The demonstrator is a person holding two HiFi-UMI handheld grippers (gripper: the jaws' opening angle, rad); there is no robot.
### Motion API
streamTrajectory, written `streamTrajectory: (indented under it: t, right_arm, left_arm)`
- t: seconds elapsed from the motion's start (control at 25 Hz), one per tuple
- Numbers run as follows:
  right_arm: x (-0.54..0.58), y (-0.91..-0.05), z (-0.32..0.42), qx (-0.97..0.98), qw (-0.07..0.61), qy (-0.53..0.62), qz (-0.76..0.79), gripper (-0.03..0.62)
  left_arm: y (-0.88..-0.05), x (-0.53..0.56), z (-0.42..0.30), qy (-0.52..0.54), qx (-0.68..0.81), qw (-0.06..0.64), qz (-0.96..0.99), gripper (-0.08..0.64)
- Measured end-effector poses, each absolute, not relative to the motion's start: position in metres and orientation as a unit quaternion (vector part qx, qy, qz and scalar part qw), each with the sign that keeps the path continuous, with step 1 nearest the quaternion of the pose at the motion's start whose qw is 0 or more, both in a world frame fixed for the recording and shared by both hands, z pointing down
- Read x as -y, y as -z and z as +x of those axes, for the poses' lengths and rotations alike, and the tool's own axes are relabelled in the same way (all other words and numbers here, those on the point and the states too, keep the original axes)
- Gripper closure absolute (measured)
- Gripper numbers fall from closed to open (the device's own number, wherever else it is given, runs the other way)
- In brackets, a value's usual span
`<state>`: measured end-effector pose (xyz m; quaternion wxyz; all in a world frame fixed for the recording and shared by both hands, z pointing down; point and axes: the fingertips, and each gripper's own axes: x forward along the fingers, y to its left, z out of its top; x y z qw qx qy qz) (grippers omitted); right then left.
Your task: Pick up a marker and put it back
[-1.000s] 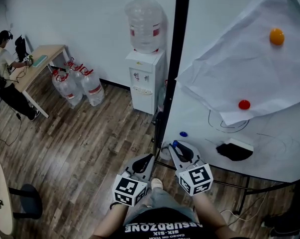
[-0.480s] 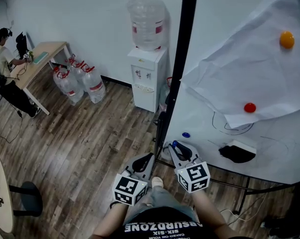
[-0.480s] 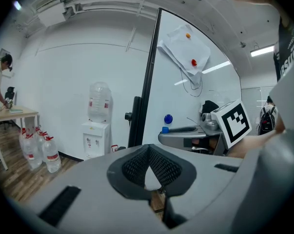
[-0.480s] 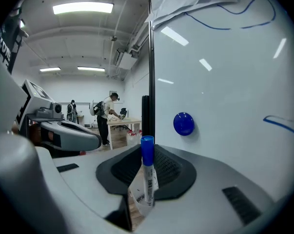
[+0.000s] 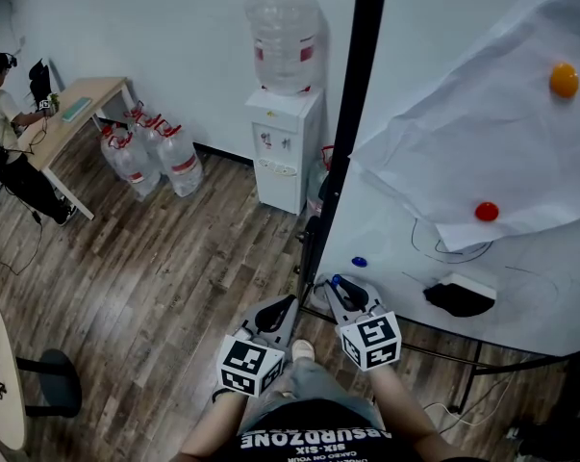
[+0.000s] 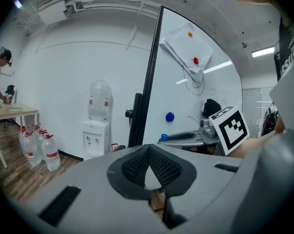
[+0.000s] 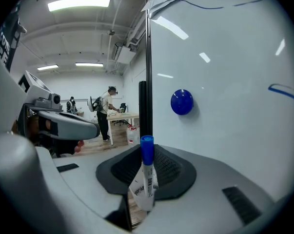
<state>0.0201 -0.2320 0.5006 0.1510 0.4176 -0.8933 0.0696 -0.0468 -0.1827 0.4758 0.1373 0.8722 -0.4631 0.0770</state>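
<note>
A white marker with a blue cap [image 7: 147, 174] stands up between the pads of my right gripper [image 7: 146, 179], which is shut on it. In the head view that gripper [image 5: 340, 287] is held low, just in front of the whiteboard's [image 5: 434, 56] bottom left corner, and the blue cap [image 5: 337, 280] shows at its tip. My left gripper [image 5: 280, 306] hangs beside it to the left, over the wooden floor. Its pads [image 6: 137, 165] meet at the tips with nothing between them.
On the whiteboard are a black eraser [image 5: 458, 294], a blue magnet [image 5: 359, 261], and a paper sheet [image 5: 482, 133] pinned by red [image 5: 487, 211] and orange [image 5: 563, 79] magnets. A water dispenser [image 5: 285, 142] and spare bottles [image 5: 155, 157] stand by the wall. A person sits at a desk [image 5: 73, 114] far left.
The head view has swung slightly, so the whiteboard sits a little further right. Both grippers have hardly moved, and the right one keeps the marker.
</note>
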Motion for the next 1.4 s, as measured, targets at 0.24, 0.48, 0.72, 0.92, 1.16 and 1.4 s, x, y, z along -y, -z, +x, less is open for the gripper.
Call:
streamTrajectory:
  t: [0.24, 0.48, 0.72, 0.92, 1.16, 1.4]
  right_arm:
    - [0.229, -0.510, 0.022, 0.891, 0.158, -0.077, 0.419, 0.520]
    - [0.225, -0.516, 0.020, 0.890, 0.165, -0.080, 0.418, 0.520]
    - [0.219, -0.523, 0.022, 0.887, 0.172, -0.087, 0.420, 0.520]
    - [0.214, -0.525, 0.025, 0.886, 0.173, -0.087, 0.422, 0.521]
    - [0.209, -0.528, 0.027, 0.884, 0.177, -0.088, 0.424, 0.520]
    - [0.205, -0.533, 0.031, 0.880, 0.184, -0.093, 0.428, 0.514]
  left_arm:
    - [-0.479, 0.182, -0.047, -0.085, 0.460, 0.142, 0.872, 0.552]
    - [-0.478, 0.184, -0.048, -0.080, 0.460, 0.140, 0.873, 0.552]
    - [-0.478, 0.183, -0.049, -0.075, 0.461, 0.138, 0.873, 0.552]
    - [-0.480, 0.182, -0.048, -0.077, 0.457, 0.141, 0.875, 0.552]
    - [-0.480, 0.180, -0.044, -0.081, 0.451, 0.142, 0.877, 0.552]
    - [-0.479, 0.178, -0.044, -0.079, 0.451, 0.141, 0.878, 0.552]
